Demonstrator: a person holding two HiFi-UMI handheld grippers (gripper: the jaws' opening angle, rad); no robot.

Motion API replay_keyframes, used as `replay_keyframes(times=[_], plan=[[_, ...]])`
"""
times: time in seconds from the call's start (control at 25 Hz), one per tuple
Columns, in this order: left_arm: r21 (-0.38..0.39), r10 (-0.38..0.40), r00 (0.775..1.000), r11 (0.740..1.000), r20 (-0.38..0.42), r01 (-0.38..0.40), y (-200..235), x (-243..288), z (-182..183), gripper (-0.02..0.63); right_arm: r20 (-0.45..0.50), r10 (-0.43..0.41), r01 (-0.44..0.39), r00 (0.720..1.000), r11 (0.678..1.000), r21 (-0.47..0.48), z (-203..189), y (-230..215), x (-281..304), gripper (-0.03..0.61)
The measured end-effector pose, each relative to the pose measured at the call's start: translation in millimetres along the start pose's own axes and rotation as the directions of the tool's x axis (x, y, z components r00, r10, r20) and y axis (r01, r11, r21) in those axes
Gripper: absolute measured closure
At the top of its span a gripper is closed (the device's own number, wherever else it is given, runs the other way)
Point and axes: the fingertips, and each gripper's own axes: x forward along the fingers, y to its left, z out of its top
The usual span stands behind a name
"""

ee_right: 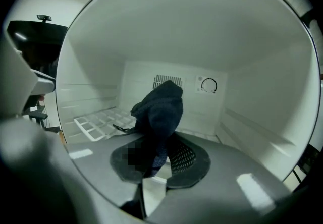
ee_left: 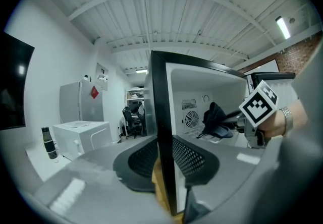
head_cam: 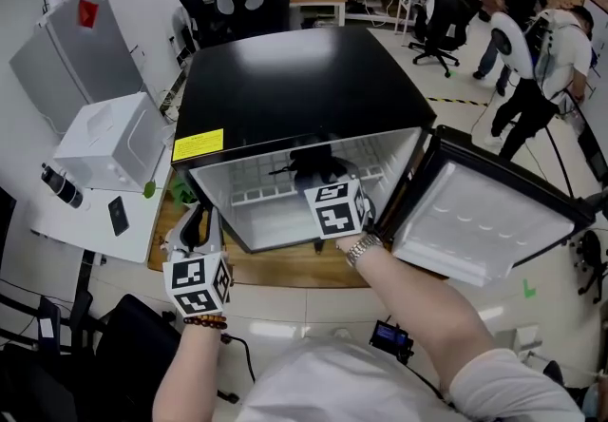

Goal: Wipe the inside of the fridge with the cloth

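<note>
1. The fridge (head_cam: pixel 294 78) fills most of the wooden worktop (head_cam: pixel 285 270). Its door (head_cam: pixel 475 230) hangs wide open over the worktop's right front corner.
2. The left tool (ee_left: pixel 161 160) is clenched on the fridge's front left wall edge, I'd guess to steady it.
3. The right tool (ee_right: pixel 157 161) is reaching inside, gripping the cloth (ee_right: pixel 159 109).
4. The cloth is bunched up mid-cavity, in front of the back wall and beside the wire shelf (ee_right: pixel 98 119). Can't tell if it touches anything.
5. Progress: door open, cloth inside, so wiping looks underway or just starting. Nothing shows which walls are done, so I'd count them all as left.
</note>
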Motion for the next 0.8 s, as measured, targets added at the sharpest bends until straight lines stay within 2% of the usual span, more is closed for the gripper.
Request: replay_keyframes(times=[0.56,0.8], plan=[[0.006,0.107,0.994,0.994,-0.025,-0.107,0,-2,-2,0.535,0.0,-0.048,0.048,0.999,0.999,0.004,-17,-60,-12,0.525],[0.017,0.124,0.991,0.992,-0.044,-0.123,-5,0,-5,0.523,0.014,-0.066,0.066,0.998,0.998,0.022,-21,-73,-16,0.525]])
